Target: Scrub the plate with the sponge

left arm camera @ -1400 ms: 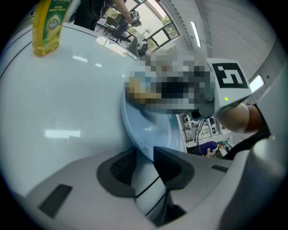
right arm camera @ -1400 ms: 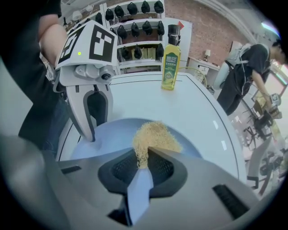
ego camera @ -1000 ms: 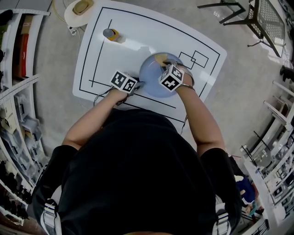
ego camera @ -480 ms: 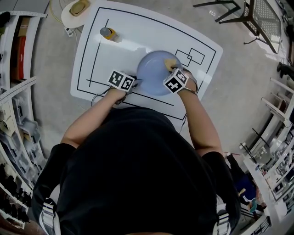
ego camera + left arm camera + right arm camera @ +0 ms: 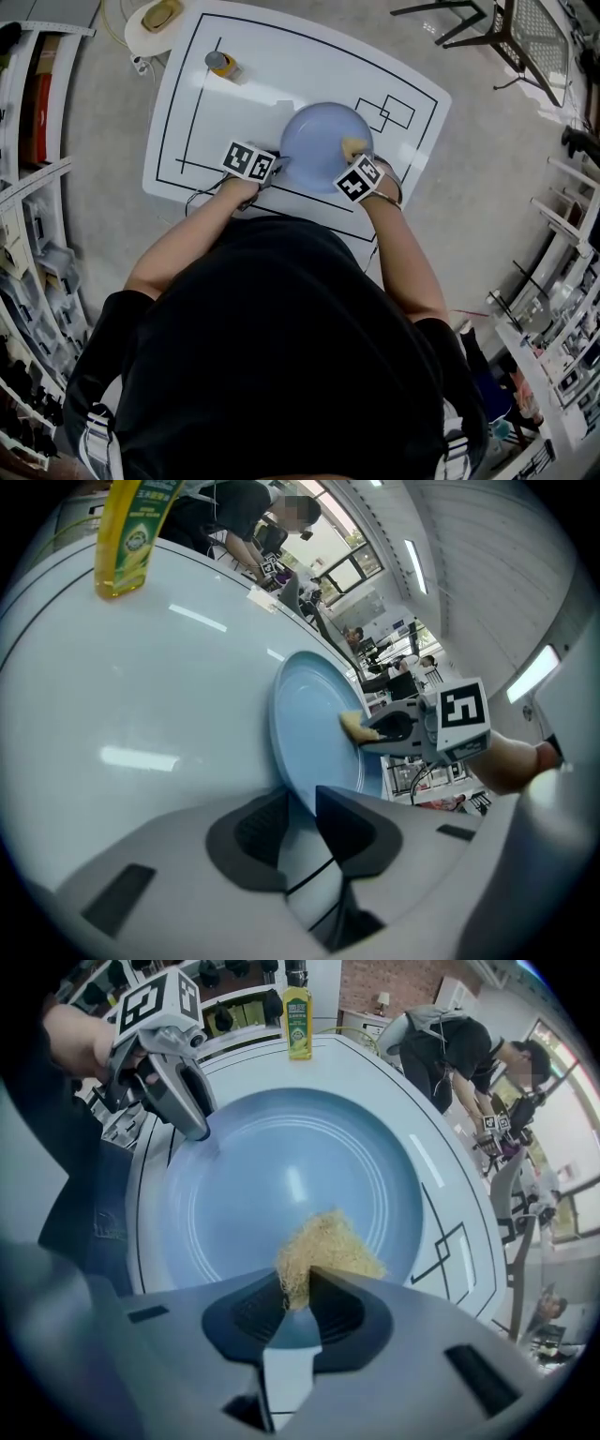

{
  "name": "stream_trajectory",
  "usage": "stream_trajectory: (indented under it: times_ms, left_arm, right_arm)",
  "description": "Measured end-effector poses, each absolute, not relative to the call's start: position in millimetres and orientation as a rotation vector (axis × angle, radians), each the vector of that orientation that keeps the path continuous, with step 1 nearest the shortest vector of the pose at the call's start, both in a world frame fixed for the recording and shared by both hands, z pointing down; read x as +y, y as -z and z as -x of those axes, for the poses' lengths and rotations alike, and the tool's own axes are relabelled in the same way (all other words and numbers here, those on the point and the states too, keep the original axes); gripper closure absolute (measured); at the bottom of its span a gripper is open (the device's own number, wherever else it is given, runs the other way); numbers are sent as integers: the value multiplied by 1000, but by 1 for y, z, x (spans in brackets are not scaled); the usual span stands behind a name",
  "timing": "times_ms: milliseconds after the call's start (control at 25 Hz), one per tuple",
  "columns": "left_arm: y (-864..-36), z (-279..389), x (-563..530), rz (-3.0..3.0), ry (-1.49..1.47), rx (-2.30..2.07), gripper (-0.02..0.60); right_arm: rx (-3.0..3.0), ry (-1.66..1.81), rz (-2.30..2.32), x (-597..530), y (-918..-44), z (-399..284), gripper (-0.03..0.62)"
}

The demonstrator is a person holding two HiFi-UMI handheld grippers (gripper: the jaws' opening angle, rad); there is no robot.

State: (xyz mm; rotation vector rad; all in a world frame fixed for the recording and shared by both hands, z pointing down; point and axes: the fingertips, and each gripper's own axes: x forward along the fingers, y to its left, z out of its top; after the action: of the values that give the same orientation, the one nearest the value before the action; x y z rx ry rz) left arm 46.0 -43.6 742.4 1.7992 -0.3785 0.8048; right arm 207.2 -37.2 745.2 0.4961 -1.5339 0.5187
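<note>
The right gripper (image 5: 298,1279) pinches the sponge (image 5: 328,1241) on the plate (image 5: 253,1176). The left gripper (image 5: 300,794), jaws just closing, seems to nip its rim.

We dragged the right gripper (image 5: 354,157), with the sponge (image 5: 353,146) in its jaws, across the plate (image 5: 314,141). A second ago the sponge sat at the plate's far edge. Half a second ago it had reached the far right part. It ended on the right side, closer to the rim nearest us. The gripper's marker cube came along, sliding from over the plate's right middle to the near right rim. We also drew the left gripper (image 5: 300,797) jaws closer together on the plate's near left rim, which stood between them.
</note>
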Motion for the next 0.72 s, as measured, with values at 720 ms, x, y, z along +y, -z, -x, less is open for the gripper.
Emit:
stream_trajectory:
  times_ms: [720]
  left_arm:
    - [-740,-42,-48,-1808,-773,-465,503]
  right_arm:
    - [-1551,-660,-381,32,-743,-168,525]
